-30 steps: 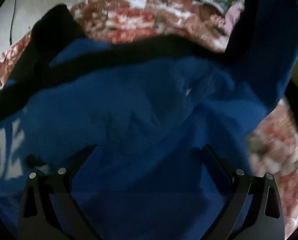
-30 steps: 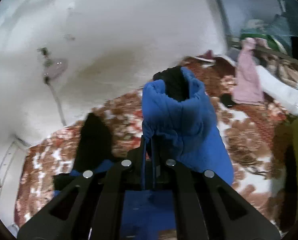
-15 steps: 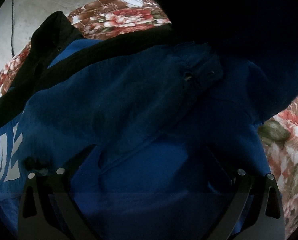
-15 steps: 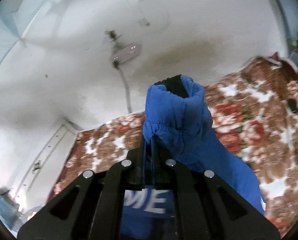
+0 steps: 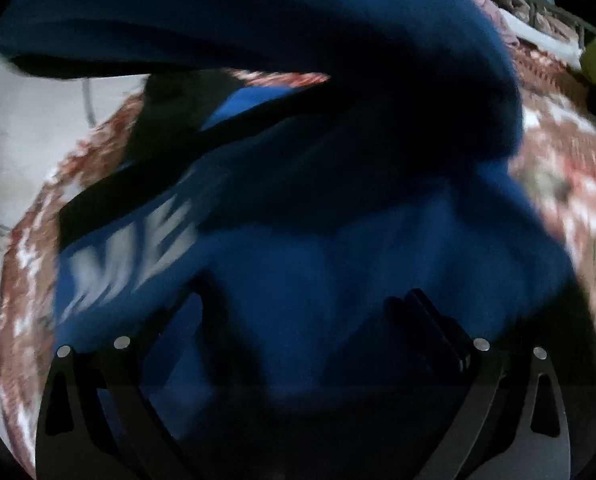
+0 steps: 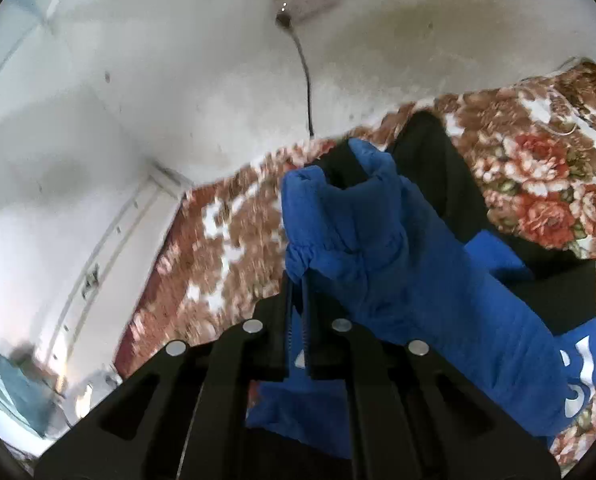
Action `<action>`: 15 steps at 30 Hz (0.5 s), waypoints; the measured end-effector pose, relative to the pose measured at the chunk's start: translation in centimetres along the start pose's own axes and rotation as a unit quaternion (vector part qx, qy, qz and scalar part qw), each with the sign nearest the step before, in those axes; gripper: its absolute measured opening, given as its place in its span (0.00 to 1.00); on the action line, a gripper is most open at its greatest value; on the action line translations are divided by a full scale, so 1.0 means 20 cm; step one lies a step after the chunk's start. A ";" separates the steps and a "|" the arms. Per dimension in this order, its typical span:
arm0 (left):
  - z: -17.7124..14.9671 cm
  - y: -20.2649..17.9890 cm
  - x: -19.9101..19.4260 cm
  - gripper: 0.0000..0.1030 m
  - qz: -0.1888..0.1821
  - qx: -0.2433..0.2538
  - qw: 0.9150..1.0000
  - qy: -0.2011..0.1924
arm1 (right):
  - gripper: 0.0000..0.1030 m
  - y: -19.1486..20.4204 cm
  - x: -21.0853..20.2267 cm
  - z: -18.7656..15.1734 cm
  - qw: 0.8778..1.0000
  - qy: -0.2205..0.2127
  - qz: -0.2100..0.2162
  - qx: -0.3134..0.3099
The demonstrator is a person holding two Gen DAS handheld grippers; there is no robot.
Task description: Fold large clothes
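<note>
Two claws are at work on one big blue jacket, which lies spread on a bed with a flowery blanket. The jacket has black parts and white letters on it.

On the left, the left claw sits low over the body of the jacket. Its two fingers stand wide apart and nothing is pinched between them. Blue cloth fills the space around them, but it is too dark and blurry to tell if the fingers touch it. A long piece of blue cloth sweeps across the top of this view, up in the air.

On the right, the right claw has its fingers pressed together on the blue sleeve, close to the cuff. The cuff sticks up past the fingers, with black lining inside. This claw is lifted above the bed and points toward the white wall, where a dark cord hangs down. The sleeve runs down from it to the rest of the jacket.

I think the step in hand is folding the sleeve over the body. Next, the right claw needs to lay the sleeve flat across the jacket and let go. The left claw could press the body down so it does not slide.
</note>
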State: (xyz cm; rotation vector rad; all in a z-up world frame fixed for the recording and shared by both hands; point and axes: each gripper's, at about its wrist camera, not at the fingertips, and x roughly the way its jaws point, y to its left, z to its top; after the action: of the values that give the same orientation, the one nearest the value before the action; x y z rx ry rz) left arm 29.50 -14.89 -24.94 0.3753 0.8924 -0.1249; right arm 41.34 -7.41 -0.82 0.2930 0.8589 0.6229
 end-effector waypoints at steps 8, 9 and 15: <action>-0.54 0.44 -0.30 0.95 0.015 -0.026 0.999 0.042 | 0.05 0.12 0.47 -0.30 0.993 0.060 -0.044 -0.096; -0.61 0.51 -0.37 0.95 0.012 -0.034 0.998 0.042 | 0.05 0.11 0.54 -0.32 0.992 0.064 -0.045 -0.100; -0.83 0.85 -0.66 0.95 0.029 -0.081 0.996 0.031 | 0.05 0.09 0.94 -0.51 0.981 0.103 -0.080 -0.146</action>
State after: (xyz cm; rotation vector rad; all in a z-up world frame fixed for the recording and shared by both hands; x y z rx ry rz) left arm 13.46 6.34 -19.63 0.2550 0.9444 0.0133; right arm 42.02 5.62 -17.86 -0.1071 0.9645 0.6266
